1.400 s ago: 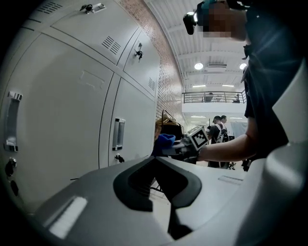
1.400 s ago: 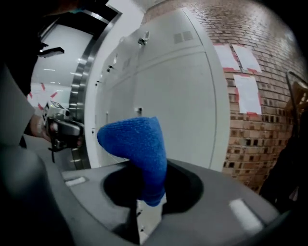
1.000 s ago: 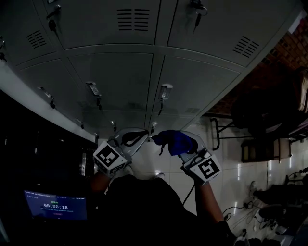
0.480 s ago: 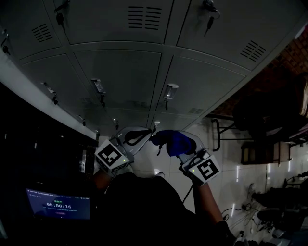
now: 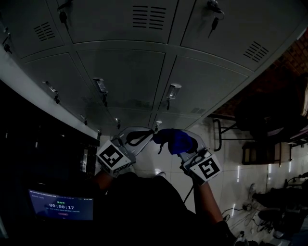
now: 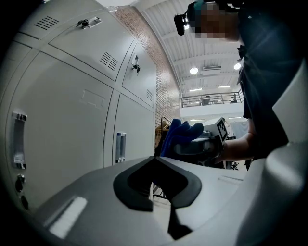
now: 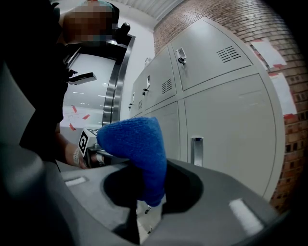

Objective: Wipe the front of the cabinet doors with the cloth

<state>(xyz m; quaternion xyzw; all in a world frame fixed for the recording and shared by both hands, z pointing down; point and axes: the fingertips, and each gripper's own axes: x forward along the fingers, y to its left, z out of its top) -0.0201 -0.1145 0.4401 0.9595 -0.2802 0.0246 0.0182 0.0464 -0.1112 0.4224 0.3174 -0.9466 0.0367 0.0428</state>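
Clamping the blue woven cloth [image 7: 137, 144] between its jaws, the right gripper [image 7: 147, 202] holds it up near the grey metal cabinet doors [image 5: 125, 77], with the cloth bulging above the jaws. The left gripper [image 6: 156, 185] sits just left of the cloth, jaws pressed together on nothing. Contact between cloth and doors cannot be determined.

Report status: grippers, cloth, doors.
Right gripper shut on blue cloth. Left gripper shut, empty. Cloth held clear of cabinet doors. Nothing in the way.

Blue cloth [image 7: 137, 144]; pale grey cabinet doors [image 7: 231, 125]; reddish brick wall [image 7: 231, 14].
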